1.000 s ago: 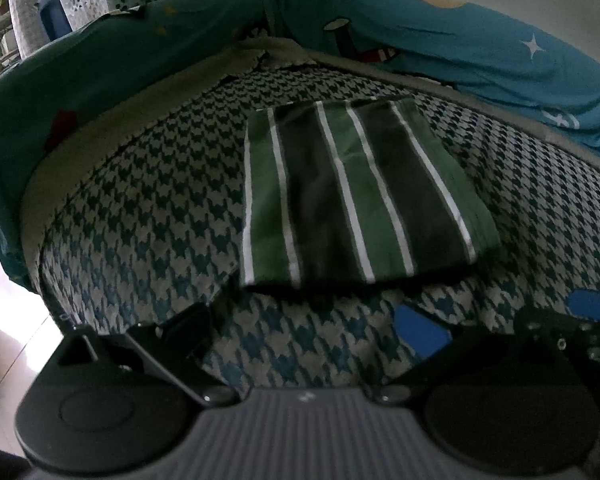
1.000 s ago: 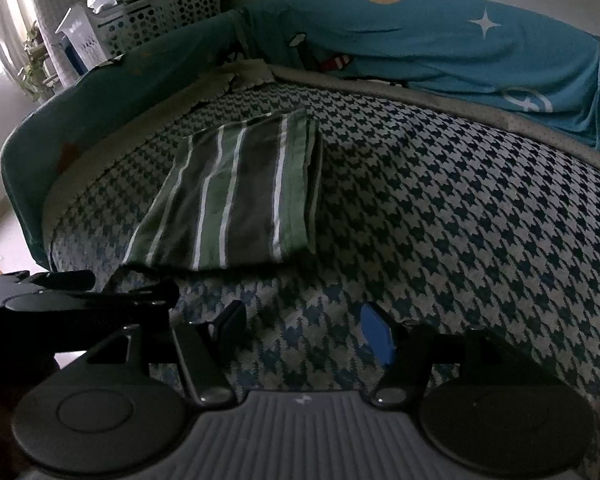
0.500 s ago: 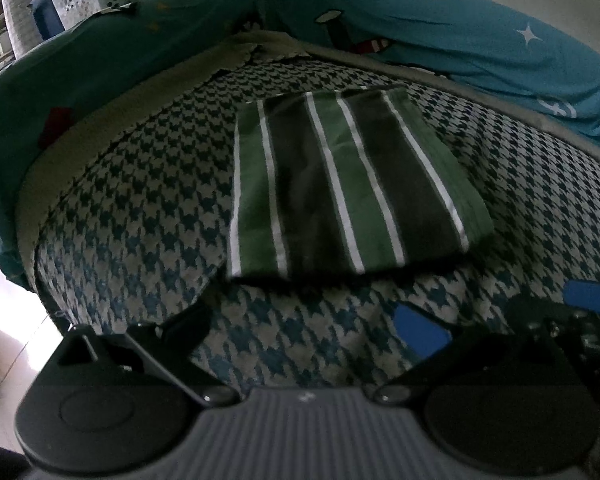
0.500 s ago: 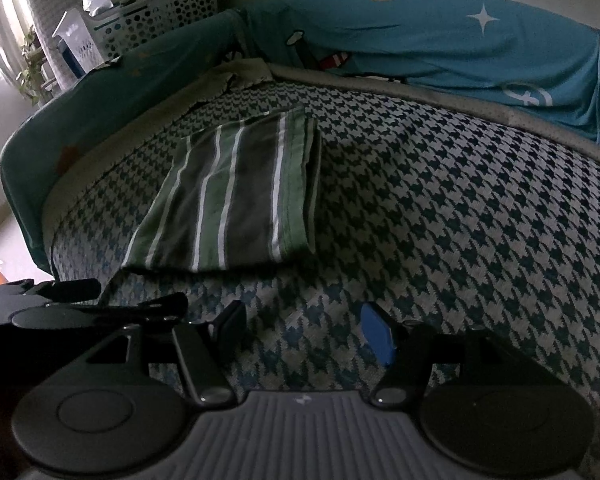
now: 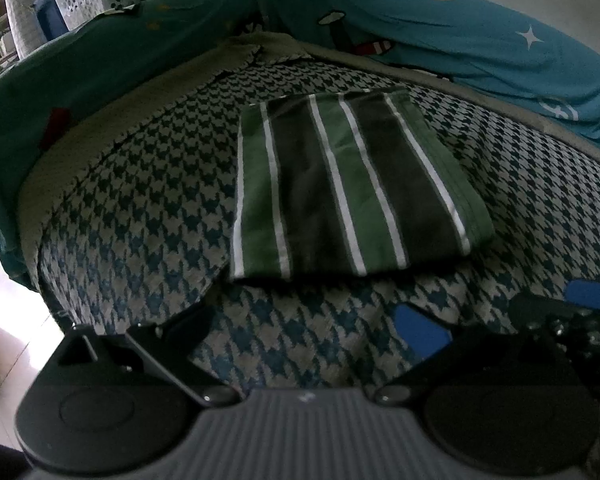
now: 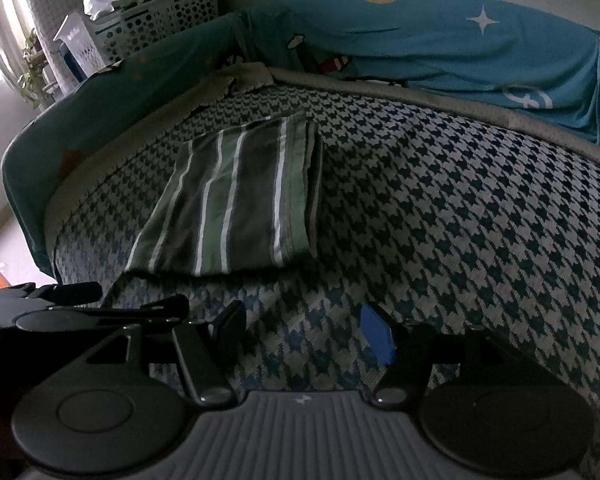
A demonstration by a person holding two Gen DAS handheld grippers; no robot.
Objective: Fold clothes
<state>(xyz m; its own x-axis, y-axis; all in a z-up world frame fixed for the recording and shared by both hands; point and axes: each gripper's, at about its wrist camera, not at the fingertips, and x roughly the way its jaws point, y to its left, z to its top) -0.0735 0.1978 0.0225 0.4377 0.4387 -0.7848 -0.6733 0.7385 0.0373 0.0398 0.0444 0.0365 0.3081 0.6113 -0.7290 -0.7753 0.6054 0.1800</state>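
Observation:
A green and dark striped garment lies folded into a flat rectangle on the houndstooth cover; it also shows in the right wrist view. My left gripper is open and empty, just short of the garment's near edge. My right gripper is open and empty, nearer than the garment and to its right. The right gripper's blue pad shows at the right edge of the left wrist view. The left gripper shows at the lower left of the right wrist view.
A teal printed sheet covers the sofa's back and left arm. White perforated baskets stand behind the arm. A bright floor lies past the left edge. Bare houndstooth cover spreads to the right.
Both grippers have drifted slightly; the garment sits a little higher and nearer in the left wrist view. The garment itself has not moved and both grippers stay open.

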